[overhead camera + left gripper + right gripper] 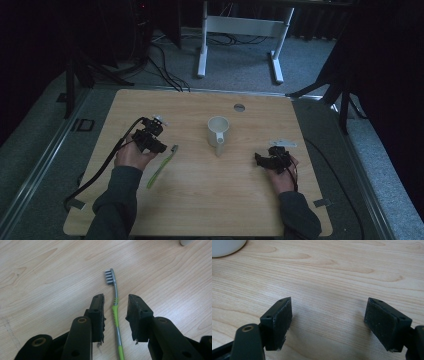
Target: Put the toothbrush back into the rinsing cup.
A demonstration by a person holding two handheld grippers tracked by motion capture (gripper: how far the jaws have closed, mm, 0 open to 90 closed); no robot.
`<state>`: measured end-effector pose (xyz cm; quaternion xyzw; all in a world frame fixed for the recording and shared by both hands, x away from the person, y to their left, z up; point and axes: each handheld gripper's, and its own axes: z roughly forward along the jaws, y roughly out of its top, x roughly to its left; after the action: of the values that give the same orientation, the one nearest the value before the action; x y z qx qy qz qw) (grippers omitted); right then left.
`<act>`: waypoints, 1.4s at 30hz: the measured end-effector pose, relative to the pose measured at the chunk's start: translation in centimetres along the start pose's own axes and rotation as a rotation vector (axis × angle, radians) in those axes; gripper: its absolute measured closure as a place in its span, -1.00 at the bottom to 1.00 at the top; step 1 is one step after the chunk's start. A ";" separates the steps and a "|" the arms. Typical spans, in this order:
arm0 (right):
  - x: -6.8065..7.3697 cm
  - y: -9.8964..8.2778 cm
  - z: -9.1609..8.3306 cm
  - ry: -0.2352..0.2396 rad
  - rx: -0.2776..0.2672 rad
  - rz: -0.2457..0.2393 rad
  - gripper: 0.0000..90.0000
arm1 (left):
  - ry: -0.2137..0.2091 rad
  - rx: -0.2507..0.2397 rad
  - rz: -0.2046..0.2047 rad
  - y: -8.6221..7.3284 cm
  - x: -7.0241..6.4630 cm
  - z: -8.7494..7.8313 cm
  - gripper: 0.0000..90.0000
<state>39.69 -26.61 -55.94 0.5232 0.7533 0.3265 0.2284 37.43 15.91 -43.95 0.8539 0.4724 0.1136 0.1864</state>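
Wooden bench (200, 200), seen from above, bearing all items. Near its middle stands a white cup (218, 131), upright, handle toward the person; its base shows at the upper edge of each gripper view. Left of the cup, well apart from it, a toothbrush (162, 167) with green-and-grey handle lies flat on the bench, bristle head (110, 276) pointing away from the person. The left tongs (115, 315) straddle the toothbrush handle: jaws partly apart, one on either side, neither pad touching it. The right tongs (328, 325) rest low over bare wood to the right of the cup, jaws wide apart with nothing between them.
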 end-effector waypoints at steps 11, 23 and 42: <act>0.0 0.0 0.0 0.000 0.000 -0.001 -0.51 | -0.004 0.031 -0.001 0.2 0.0 0.3 0.48; 0.0 0.0 0.0 0.000 0.000 -0.002 -0.51 | -0.008 0.073 0.000 0.4 0.0 0.9 0.49; 0.0 0.0 0.0 0.000 0.000 -0.002 -0.51 | -0.021 0.144 -0.012 0.7 -0.1 2.1 0.51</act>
<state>39.69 -26.62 -55.94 0.5225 0.7538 0.3263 0.2285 38.69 15.06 -45.57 0.8634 0.4825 0.0693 0.1300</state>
